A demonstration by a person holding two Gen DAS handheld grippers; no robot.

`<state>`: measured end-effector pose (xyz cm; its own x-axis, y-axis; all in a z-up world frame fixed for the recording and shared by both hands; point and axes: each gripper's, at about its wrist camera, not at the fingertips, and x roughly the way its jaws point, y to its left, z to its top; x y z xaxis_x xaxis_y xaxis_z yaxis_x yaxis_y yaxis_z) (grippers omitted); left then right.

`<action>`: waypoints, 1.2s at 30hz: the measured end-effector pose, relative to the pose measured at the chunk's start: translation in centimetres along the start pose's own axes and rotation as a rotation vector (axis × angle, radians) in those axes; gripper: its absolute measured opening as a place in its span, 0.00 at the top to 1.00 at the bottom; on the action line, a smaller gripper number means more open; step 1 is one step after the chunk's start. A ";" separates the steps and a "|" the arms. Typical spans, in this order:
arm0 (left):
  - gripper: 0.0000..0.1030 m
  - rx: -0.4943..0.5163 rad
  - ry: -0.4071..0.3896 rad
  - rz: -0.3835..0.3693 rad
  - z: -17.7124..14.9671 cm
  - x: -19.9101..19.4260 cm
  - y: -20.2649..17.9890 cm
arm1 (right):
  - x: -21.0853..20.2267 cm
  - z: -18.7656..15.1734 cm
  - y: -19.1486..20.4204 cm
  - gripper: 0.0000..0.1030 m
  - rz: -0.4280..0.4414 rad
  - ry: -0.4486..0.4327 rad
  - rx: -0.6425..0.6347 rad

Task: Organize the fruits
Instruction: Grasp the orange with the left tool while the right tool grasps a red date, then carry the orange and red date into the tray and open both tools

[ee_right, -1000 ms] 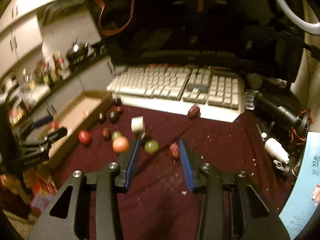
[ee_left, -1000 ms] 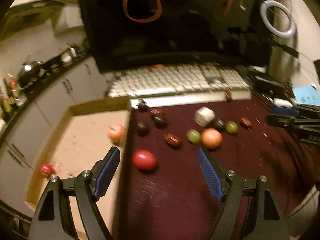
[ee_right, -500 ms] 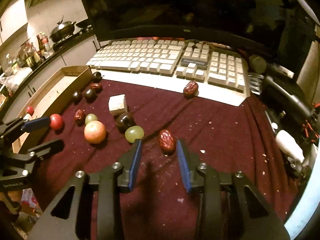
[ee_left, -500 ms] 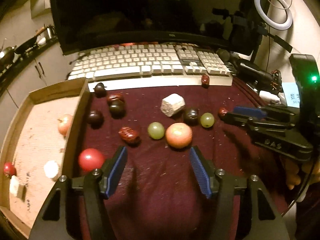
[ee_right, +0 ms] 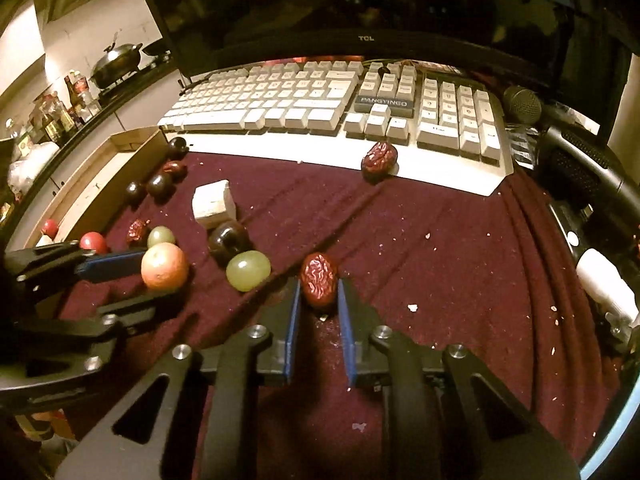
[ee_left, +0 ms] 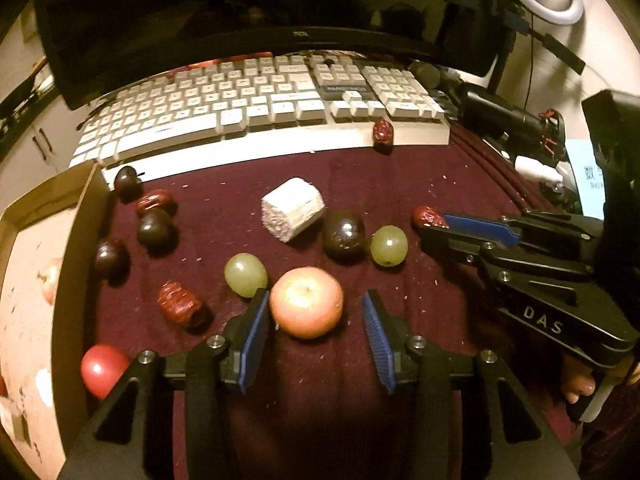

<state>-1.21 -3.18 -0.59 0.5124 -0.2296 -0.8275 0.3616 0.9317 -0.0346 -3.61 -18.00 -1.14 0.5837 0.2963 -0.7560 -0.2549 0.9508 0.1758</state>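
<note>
A pinkish-orange apple [ee_left: 306, 302] lies on the dark red cloth between the fingers of my left gripper [ee_left: 315, 296]. Its jaws are closing; the left pad is almost at the apple and a gap remains on the right. My right gripper [ee_right: 320, 284] is shut on a wrinkled red date [ee_right: 319, 280], which rests on the cloth. From the right wrist view the apple [ee_right: 165, 266] shows beside a blue pad of the left gripper [ee_right: 112, 260]. Green grapes [ee_left: 245, 274] [ee_left: 389, 245], dark plums [ee_left: 344, 234] [ee_left: 155, 228] and more dates [ee_left: 178, 304] [ee_left: 383, 131] lie scattered around.
A cardboard tray [ee_left: 76, 240] stands at the left edge with a small apple [ee_left: 48, 280] inside; a red round fruit [ee_left: 102, 368] sits against its wall. A white block [ee_left: 292, 208] lies mid-cloth. A keyboard [ee_left: 260, 96] and monitor bound the far side; cables and gear crowd the right.
Both grippers have come down and forward onto the fruit. The left jaws narrowed around the apple. The right jaws closed from a small gap onto the red date.
</note>
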 end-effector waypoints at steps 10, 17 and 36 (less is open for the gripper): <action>0.67 0.032 -0.023 0.006 0.1 0.2 -0.5 | 0.2 0.3 0.0 0.80 0.025 0.002 0.004; 0.68 0.003 -0.028 0.003 -0.2 -0.1 -0.7 | 0.1 0.3 -0.5 0.81 0.032 -0.005 0.028; 0.68 -0.103 -0.263 0.311 -1.5 -9.7 4.2 | -1.2 1.3 2.0 0.81 0.077 -0.091 0.041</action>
<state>-5.83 3.39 6.46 0.7709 0.0160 -0.6368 0.0848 0.9882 0.1275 -3.83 -16.35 0.98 0.6317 0.3741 -0.6789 -0.2713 0.9271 0.2585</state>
